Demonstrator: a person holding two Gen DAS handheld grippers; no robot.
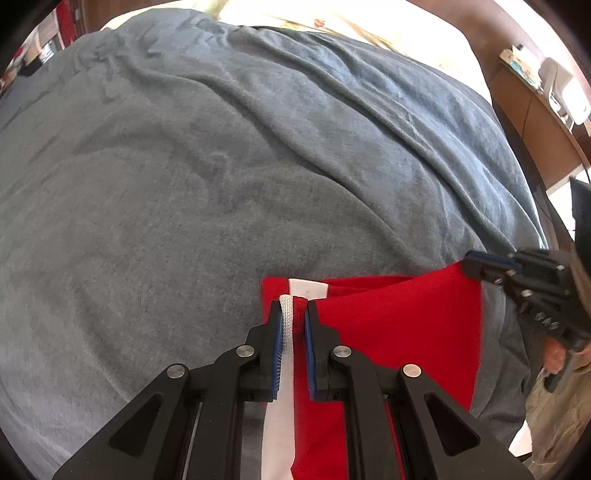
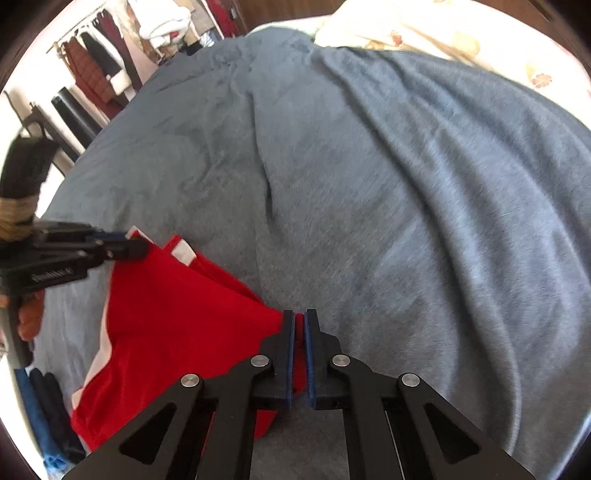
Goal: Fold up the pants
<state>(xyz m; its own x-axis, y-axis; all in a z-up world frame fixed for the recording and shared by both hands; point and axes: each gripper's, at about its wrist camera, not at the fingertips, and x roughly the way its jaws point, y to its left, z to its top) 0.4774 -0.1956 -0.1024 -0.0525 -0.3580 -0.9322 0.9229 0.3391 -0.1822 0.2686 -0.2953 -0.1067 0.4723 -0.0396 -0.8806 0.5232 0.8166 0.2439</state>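
Observation:
Red pants with a white side stripe (image 1: pixel 388 332) lie folded on a grey-blue blanket (image 1: pixel 221 166). My left gripper (image 1: pixel 293 306) has its jaws slightly apart around the white stripe at the pants' far-left corner. It shows at the left of the right wrist view (image 2: pixel 133 245). My right gripper (image 2: pixel 299 317) is nearly shut and pinches the red fabric (image 2: pixel 177 325) at the pants' right corner. It shows at the right edge of the left wrist view (image 1: pixel 476 264), at the pants' far-right corner.
The blanket (image 2: pixel 369 184) covers a bed and is wrinkled toward the right. A cream patterned pillow (image 2: pixel 424 33) lies at the far end. A clothes rack (image 2: pixel 99 62) stands far left. A wooden desk (image 1: pixel 546 122) stands to the right of the bed.

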